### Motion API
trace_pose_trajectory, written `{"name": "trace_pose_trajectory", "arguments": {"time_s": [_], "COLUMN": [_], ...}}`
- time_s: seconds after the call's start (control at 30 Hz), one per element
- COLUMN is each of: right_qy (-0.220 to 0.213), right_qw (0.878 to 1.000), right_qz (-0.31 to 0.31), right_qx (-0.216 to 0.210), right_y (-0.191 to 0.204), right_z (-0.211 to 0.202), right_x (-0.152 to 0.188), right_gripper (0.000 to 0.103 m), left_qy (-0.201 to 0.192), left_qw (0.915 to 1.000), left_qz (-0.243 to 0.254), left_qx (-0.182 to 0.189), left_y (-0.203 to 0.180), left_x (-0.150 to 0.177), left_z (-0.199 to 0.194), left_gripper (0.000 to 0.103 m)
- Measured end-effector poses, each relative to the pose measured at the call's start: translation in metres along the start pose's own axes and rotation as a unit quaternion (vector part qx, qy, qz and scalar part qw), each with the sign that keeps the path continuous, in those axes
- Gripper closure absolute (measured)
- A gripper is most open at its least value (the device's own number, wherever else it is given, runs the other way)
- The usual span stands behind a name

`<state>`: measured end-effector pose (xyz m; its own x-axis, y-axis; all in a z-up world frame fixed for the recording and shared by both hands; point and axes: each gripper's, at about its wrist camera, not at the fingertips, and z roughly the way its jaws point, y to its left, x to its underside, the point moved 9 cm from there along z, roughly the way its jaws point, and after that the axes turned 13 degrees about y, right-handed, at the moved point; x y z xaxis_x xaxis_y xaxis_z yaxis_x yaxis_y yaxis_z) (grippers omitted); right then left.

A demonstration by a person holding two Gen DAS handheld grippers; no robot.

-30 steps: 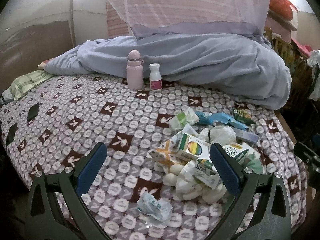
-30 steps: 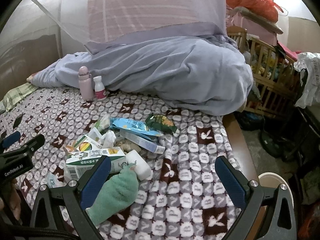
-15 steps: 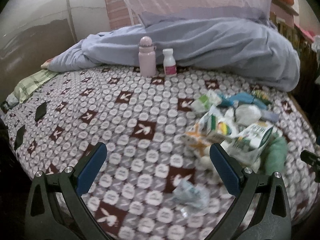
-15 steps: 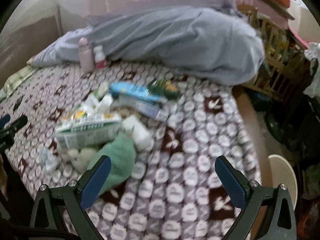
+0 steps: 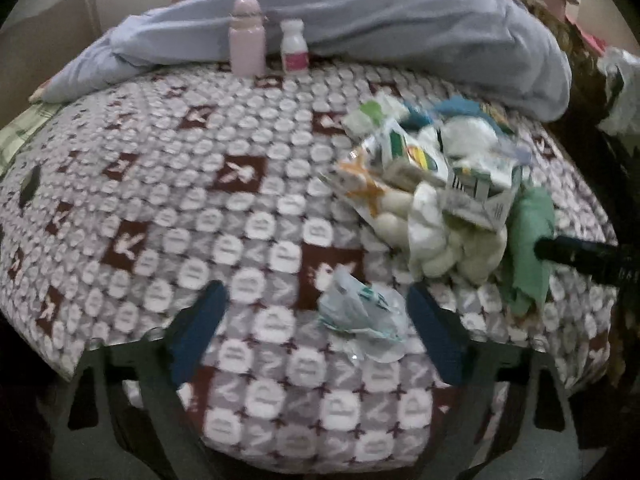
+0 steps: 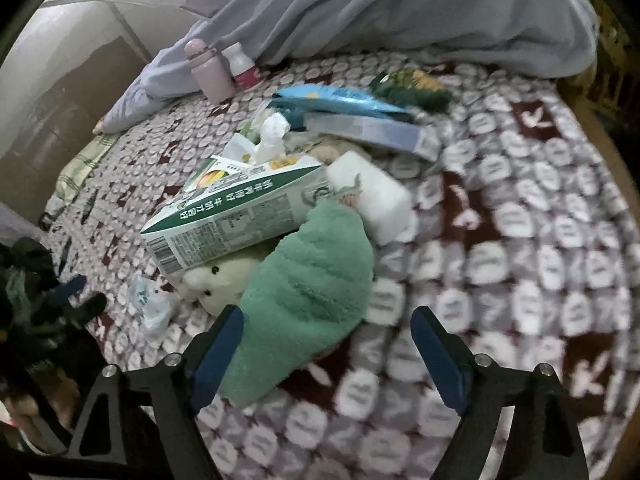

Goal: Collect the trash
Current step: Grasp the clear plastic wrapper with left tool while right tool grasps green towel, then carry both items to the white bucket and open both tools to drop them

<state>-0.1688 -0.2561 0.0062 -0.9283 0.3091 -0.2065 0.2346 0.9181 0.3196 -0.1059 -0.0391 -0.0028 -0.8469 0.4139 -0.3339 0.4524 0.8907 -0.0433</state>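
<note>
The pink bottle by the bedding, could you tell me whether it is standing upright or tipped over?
Upright. The pink bottle stands on its base on the patterned blanket, cap uppermost, beside the small white bottle, which also stands.

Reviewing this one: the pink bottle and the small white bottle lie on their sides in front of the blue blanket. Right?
Not quite. The pink bottle and small white bottle stand upright, side by side, in front of the blue blanket. The left wrist view shows it.
</note>
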Motion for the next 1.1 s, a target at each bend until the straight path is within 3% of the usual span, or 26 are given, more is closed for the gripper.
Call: {"name": "trace_pose_trajectory", "arguments": {"time_s": [0.07,0.13,0.2,0.23,0.27,0.37,0.5,0.67,0.8,1.1], "right_qy": [-0.005,-0.002,0.001,-0.003,-0.009,-0.024,-0.051,-0.075,-0.099,-0.129], "right_qw": [1.000,0.999,0.998,0.998,0.999,0.998,0.998,0.997,0.995,0.982], "right_qz": [0.002,0.001,0.007,0.006,-0.003,-0.014,-0.041,-0.024,0.019,0.096], "right_qx": [-0.014,-0.035,-0.056,-0.055,-0.053,-0.053,-0.026,0.002,0.029,0.098], "right_y": [0.003,0.007,0.010,0.011,0.013,0.015,0.009,-0.028,-0.078,-0.181], "right_z": [0.005,0.011,0.014,0.013,0.009,-0.006,-0.041,-0.076,-0.107,-0.164], "right_x": [-0.004,-0.007,-0.006,-0.005,-0.005,-0.003,0.003,0.012,0.026,0.056], "right_gripper": [0.020,0.034,0.047,0.051,0.053,0.059,0.060,0.060,0.060,0.060], "left_qy": [0.016,0.031,0.048,0.058,0.070,0.071,0.059,0.027,0.017,0.011], "left_qw": [0.9997,0.9992,0.9986,0.9979,0.9969,0.9959,0.9943,0.9915,0.9829,0.9576], "left_qz": [0.004,0.008,0.010,0.012,0.012,0.018,0.022,0.071,0.118,0.219], "left_qx": [0.017,0.022,0.022,0.025,0.035,0.052,0.086,0.106,0.140,0.186], "left_y": [-0.008,-0.013,-0.017,-0.018,-0.020,-0.026,-0.038,-0.080,-0.132,-0.274], "left_x": [0.000,0.000,0.002,0.004,0.007,0.007,0.002,-0.005,-0.013,-0.032], "left_z": [0.012,0.022,0.032,0.037,0.041,0.036,0.005,-0.035,-0.057,-0.064], "left_gripper": [0.019,0.020,0.038,0.059,0.073,0.081,0.082,0.083,0.083,0.083]}}
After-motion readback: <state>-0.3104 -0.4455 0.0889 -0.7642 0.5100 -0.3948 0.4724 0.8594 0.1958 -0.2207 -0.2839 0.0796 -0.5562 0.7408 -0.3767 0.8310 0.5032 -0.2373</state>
